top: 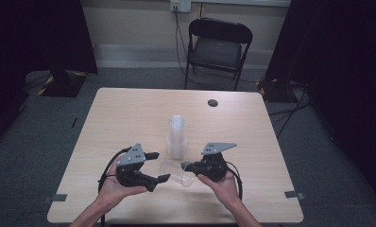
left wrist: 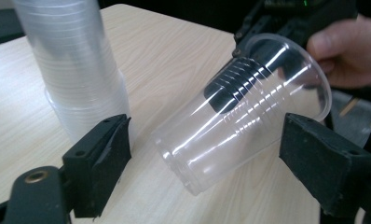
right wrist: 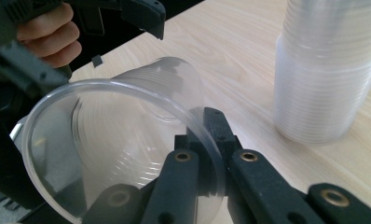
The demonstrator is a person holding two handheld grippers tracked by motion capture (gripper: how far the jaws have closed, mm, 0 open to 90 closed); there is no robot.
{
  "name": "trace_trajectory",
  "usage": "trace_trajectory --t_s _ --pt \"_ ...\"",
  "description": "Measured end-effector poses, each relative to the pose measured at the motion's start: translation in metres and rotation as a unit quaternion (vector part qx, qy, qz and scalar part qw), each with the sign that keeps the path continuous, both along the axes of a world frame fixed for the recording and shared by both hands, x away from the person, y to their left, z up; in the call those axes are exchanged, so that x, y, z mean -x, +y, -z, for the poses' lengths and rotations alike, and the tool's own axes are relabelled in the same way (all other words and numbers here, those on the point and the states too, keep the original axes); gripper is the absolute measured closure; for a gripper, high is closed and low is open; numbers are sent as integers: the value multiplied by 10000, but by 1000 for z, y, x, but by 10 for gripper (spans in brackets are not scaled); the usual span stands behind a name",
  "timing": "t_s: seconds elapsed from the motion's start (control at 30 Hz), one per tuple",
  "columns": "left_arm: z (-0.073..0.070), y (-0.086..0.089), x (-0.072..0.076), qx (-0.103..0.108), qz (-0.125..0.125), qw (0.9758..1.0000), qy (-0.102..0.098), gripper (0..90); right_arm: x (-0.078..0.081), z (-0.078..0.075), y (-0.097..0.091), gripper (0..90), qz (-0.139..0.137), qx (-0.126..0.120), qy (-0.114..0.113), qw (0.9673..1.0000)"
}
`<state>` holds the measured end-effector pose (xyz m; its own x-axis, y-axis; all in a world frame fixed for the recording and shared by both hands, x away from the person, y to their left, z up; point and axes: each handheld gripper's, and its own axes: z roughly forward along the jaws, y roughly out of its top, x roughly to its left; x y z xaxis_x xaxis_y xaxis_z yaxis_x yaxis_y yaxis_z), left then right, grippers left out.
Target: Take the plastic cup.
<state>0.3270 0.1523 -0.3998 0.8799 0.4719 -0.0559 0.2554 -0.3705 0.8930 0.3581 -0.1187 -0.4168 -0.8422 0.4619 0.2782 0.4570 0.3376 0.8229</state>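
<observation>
Cup (top: 175,171) lies tilted near the table's (top: 129,113) front edge, my right gripper (right wrist: 210,140) clenched on its rim, left gripper (top: 157,166) released around its base — too thin a pinch, I reckon, so it could slip toward the stack (top: 176,137).

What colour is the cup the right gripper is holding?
Clear, see-through cup with ribbed rings; best in the left gripper view.

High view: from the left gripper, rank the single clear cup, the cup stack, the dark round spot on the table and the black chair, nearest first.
From the left gripper:
1. Single clear cup, lying just to its right, rim pinched by the right gripper.
2. Cup stack, upright mid-table.
3. Dark round spot, far right of the tabletop.
4. Black chair, beyond the table.
</observation>
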Motion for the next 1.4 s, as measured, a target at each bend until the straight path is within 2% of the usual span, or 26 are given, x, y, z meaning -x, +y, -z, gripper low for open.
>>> trace_trajectory --t_s 0.03,0.17,0.27,0.43,0.53,0.67,0.73,0.83,1.0,1.07,1.1,1.17,1.27,1.33,1.4 --pt "2 -2 1 -82 100 9999 -101 156 -1 0 0 900 -24 30 51 10000" --pt "9 -6 1 -214 209 9993 -207 163 -7 1 3 900 -103 203 280 9993" --pt "13 -6 0 -344 317 9986 -248 208 -10 3 6 900 -176 291 478 9983" --pt "21 -8 1 -521 349 9976 -291 171 -13 4 10 900 -225 386 582 9973" --pt "25 -11 2 -749 420 9956 -387 171 -12 3 12 900 -253 436 657 9966" --pt "29 -15 3 -869 485 9937 -521 178 -13 4 13 900 -283 488 778 9954" --pt "31 -17 4 -997 531 9915 -645 185 -14 4 14 900 -299 526 825 9948" --pt "34 -18 4 -1100 543 9897 -732 194 -15 5 15 900 -300 539 879 9942" --pt "37 -20 5 -1168 528 9884 -815 204 -16 4 19 900 -272 622 1000 9927" --pt "39 -21 5 -1171 501 9886 -802 212 -17 3 21 900 -271 663 1042 9920" --pt "39 -21 5 -1223 512 9876 -843 214 -17 2 22 900 -265 710 1070 9914" --pt "40 -21 5 -1234 461 9875 -861 220 -18 2 24 900 -273 753 1097 9907" --pt "40 -20 5 -1324 472 9852 -981 226 -21 1 26 900 -279 795 1153 9898" --pt "42 -21 4 -1301 463 9854 -999 235 -22 1 28 900 -295 852 1181 9889" --pt "42 -21 4 -1349 458 9845 -1020 240 -24 1 30 900 -304 880 1200 9884"
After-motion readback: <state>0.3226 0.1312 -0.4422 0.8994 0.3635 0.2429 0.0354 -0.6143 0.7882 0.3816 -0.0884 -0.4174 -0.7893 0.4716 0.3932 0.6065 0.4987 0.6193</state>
